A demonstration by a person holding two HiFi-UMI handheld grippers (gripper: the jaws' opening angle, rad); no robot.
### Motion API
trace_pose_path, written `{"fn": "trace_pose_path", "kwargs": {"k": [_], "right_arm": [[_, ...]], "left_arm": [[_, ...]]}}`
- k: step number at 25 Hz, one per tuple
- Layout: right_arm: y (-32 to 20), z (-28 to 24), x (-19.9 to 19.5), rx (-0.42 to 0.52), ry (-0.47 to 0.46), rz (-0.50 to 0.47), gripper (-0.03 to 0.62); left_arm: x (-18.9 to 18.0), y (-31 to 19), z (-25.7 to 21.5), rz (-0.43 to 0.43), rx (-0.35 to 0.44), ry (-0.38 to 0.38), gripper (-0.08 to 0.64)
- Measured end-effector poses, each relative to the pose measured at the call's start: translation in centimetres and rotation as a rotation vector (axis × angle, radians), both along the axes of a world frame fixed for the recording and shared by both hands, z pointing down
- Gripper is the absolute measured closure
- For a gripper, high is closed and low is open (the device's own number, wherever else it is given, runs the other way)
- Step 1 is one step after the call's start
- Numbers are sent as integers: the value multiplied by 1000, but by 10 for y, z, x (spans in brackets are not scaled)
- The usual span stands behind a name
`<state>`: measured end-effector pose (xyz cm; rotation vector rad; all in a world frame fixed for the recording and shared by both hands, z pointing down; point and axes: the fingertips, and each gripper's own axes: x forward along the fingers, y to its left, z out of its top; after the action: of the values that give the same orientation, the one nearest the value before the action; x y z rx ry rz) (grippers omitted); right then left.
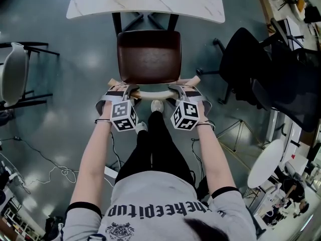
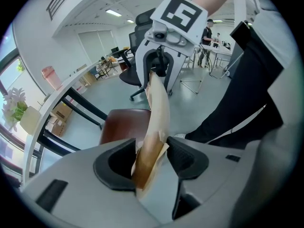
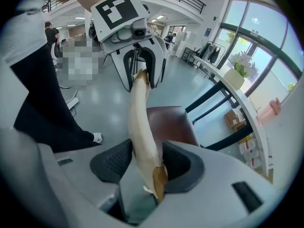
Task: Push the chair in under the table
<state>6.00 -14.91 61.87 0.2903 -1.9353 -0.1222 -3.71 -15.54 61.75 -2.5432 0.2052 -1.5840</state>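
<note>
A chair with a brown seat (image 1: 149, 55) stands before the white marble table (image 1: 145, 1), its front part under the table's edge. Its curved pale wooden backrest (image 1: 152, 90) is nearest me. My left gripper (image 1: 122, 91) is shut on the backrest's left end and my right gripper (image 1: 180, 90) on its right end. In the left gripper view the backrest (image 2: 159, 113) runs upward from between the jaws of the left gripper (image 2: 151, 158) to the right gripper (image 2: 159, 63). The right gripper view mirrors this: the backrest (image 3: 141, 122) sits pinched in the right gripper (image 3: 146, 161), the seat (image 3: 171, 122) beyond.
A black office chair (image 1: 251, 69) stands close on the right. A white chair (image 1: 15, 74) is at the left. Cables (image 1: 50, 169) trail over the grey floor. The person's legs (image 1: 155, 144) stand just behind the backrest. A round white table (image 1: 266, 162) is at lower right.
</note>
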Motion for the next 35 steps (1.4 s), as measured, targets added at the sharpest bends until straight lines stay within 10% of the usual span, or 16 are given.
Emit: {"fn": "trace_pose_path", "kwargs": {"k": [35], "right_arm": [[-99, -1, -9, 42, -17, -49, 388]], "left_arm": [[-9, -98, 1, -55, 3, -15, 337]]}}
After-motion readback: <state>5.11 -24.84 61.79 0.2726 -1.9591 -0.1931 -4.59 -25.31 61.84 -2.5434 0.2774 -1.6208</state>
